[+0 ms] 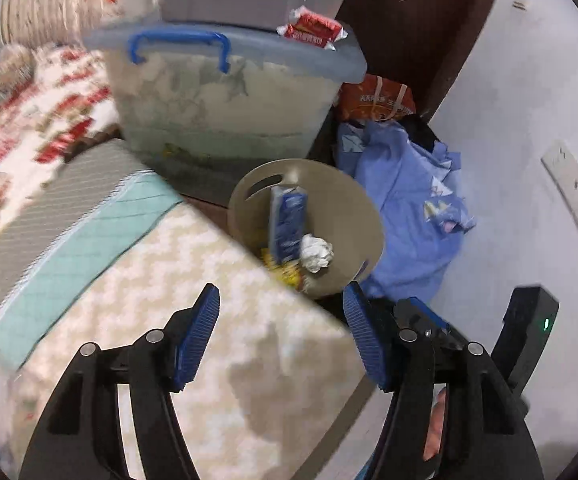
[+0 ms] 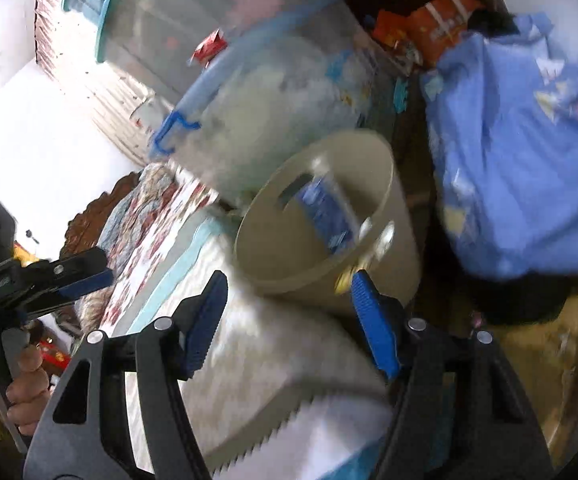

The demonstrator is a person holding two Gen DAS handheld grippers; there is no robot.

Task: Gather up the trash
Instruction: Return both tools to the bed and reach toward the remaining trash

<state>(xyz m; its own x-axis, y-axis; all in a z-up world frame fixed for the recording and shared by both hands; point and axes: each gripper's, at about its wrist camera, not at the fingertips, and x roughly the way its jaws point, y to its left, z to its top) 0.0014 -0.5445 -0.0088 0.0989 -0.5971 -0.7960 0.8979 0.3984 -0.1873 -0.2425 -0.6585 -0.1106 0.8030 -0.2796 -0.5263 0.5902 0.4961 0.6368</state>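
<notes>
A beige round trash bin (image 1: 353,208) stands on the floor beside the bed corner. It holds a blue carton (image 1: 287,224), a crumpled white tissue (image 1: 316,253) and yellow wrappers (image 1: 285,272). My left gripper (image 1: 281,336) is open and empty above the bed edge, just short of the bin. In the right wrist view the bin (image 2: 393,216) with the blue carton (image 2: 325,216) lies just ahead of my right gripper (image 2: 289,320), which is open and empty. The left gripper (image 2: 85,276) shows at that view's left edge. A red wrapper (image 1: 313,30) lies on a storage box lid.
A clear storage box with blue handle (image 1: 225,100) stands behind the bin, another box stacked on it. Blue cloth (image 1: 409,208) and an orange bag (image 1: 377,98) lie on the floor by the white wall (image 1: 509,120). The patterned bed (image 1: 193,320) fills the lower left.
</notes>
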